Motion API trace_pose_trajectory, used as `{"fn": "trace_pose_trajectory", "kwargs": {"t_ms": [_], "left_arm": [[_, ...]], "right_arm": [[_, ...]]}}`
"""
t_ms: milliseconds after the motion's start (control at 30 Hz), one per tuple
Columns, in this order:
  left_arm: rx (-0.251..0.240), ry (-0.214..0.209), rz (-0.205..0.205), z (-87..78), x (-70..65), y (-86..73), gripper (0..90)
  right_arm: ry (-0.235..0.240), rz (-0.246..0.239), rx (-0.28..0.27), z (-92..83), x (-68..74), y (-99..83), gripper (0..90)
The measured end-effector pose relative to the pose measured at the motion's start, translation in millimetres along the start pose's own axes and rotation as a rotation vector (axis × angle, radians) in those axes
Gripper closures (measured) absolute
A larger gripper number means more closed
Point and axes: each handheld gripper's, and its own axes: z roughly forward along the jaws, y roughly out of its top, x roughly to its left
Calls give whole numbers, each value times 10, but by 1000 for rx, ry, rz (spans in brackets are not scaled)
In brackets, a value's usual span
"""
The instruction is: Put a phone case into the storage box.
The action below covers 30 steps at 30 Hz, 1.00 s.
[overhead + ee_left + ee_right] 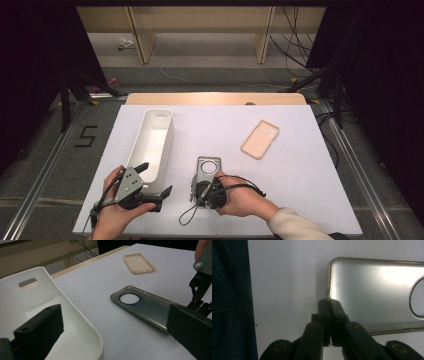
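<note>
Grey phone case (208,167) flat mid-table, long axis running away from the person, camera hole at far end; near edge pinched by clenched right gripper (204,192); left gripper (156,184) spread wide at white bin (152,145)

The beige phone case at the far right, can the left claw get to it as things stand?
Probably yes: the left claw stands open, with bare white tabletop leading to the beige phone case.

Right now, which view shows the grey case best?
Left gripper view: the grey case lies nearly whole, camera hole clear. The right gripper view has its near end, pinched by the right tool; the high view has it small, partly covered.
</note>
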Motion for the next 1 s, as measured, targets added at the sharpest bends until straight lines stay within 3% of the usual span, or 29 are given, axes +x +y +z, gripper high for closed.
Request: {"fn": "trace_pose_trajectory", "kwargs": {"t_ms": [267,400,567,633,667,900,933,1000], "left_arm": [[-1,3,-6,2,2,3,15],[-10,23,-38,-19,30,93,37],[27,6,-58,54,30,192,57],[29,0,-70,78,27,220,69],[37,-15,-95,133,22,290,81],[63,-58,-124,365,-8,551,152],[81,-89,-129,460,-18,638,159],[91,-97,-131,511,-25,678,181]], "right_arm": [[-39,19,-106,-152,-29,-117,892],[-57,10,-206,-217,-30,-205,891],[-87,6,-273,-270,-18,-264,891],[-93,3,-283,-283,-16,-275,891],[-104,6,-303,-300,-7,-297,891],[-128,20,-313,-332,17,-380,892],[-126,22,-311,-336,19,-390,892],[-129,23,-316,-337,20,-401,892]]}}
